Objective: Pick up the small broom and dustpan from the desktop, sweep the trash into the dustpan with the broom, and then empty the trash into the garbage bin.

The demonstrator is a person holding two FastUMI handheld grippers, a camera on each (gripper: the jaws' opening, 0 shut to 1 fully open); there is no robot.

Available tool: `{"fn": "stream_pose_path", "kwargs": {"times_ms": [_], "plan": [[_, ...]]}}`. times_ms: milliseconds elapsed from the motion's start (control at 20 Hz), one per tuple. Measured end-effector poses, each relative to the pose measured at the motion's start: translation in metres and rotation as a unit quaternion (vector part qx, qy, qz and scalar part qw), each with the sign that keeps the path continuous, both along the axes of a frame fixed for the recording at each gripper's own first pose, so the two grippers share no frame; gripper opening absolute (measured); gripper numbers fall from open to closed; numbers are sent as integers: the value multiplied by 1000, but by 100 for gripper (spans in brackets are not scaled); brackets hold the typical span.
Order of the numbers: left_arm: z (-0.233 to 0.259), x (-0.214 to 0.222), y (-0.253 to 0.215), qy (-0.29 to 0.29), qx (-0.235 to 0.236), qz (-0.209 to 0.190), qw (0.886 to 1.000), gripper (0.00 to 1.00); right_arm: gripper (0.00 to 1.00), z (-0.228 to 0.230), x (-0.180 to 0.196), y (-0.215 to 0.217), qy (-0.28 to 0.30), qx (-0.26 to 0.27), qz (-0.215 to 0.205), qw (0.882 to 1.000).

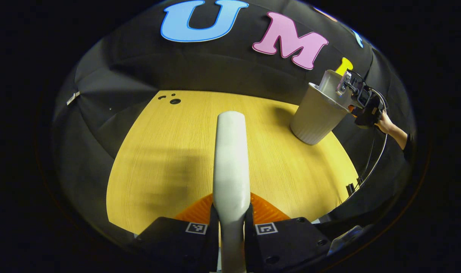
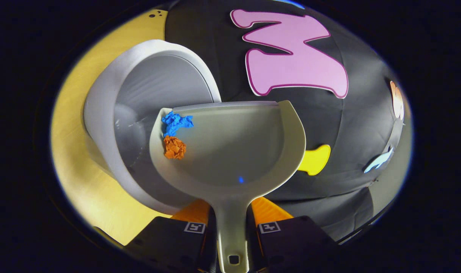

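The small broom's pale handle (image 1: 230, 159) runs straight up from my left gripper (image 1: 231, 213), which is shut on it above the yellow table (image 1: 169, 159). My right gripper (image 2: 230, 217) is shut on the handle of the grey dustpan (image 2: 238, 151), held tilted over the mouth of the pale garbage bin (image 2: 109, 125). A blue paper wad (image 2: 176, 123) and an orange one (image 2: 174, 148) lie against the pan's left wall. In the left gripper view the bin (image 1: 315, 117) stands far right, with the dustpan (image 1: 331, 84) and the right gripper (image 1: 361, 99) above its rim.
A hand (image 1: 386, 123) holds the right gripper past the table's far right edge, with a cable hanging below it. Small dark holes (image 1: 174, 101) mark the table's far left corner. A tiny blue speck (image 2: 240, 179) lies in the pan.
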State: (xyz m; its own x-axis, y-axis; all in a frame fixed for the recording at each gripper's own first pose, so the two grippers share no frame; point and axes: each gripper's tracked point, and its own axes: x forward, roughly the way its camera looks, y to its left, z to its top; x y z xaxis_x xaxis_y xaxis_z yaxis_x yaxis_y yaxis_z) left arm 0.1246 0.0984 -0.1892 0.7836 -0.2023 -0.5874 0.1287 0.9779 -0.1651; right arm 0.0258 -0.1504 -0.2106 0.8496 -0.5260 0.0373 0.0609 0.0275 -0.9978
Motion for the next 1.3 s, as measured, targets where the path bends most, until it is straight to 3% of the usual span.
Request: {"fn": "stream_pose_path", "kwargs": {"times_ms": [200, 300, 550, 700, 800, 1000, 1200, 1300], "plan": [[-5, 3, 2, 8, -3, 13, 1000, 31, 39, 16, -4, -25, 6, -101, 30, 994], [-5, 5, 1, 8, -6, 15, 1000, 31, 36, 25, -2, -40, 13, -132, 40, 990], [-4, 9, -2, 5, -3, 15, 1000, 31, 36, 22, -1, -35, 19, -127, 40, 991], [-2, 11, 0, -2, 6, 25, 1000, 31, 36, 19, -3, -39, 19, -78, 34, 996], [1, 11, 2, -6, 0, 41, 999, 31, 38, 13, -5, -44, 11, -17, 25, 999], [7, 8, 6, -14, -9, 70, 997, 31, 36, 10, -6, -46, -9, 83, 16, 996], [11, 2, 11, -20, 1, 88, 996, 30, 36, 6, -14, -51, -29, 170, 7, 985], [15, 1, 9, -25, 0, 94, 995, 33, 39, 2, -19, -49, -45, 256, -1, 966]]}}
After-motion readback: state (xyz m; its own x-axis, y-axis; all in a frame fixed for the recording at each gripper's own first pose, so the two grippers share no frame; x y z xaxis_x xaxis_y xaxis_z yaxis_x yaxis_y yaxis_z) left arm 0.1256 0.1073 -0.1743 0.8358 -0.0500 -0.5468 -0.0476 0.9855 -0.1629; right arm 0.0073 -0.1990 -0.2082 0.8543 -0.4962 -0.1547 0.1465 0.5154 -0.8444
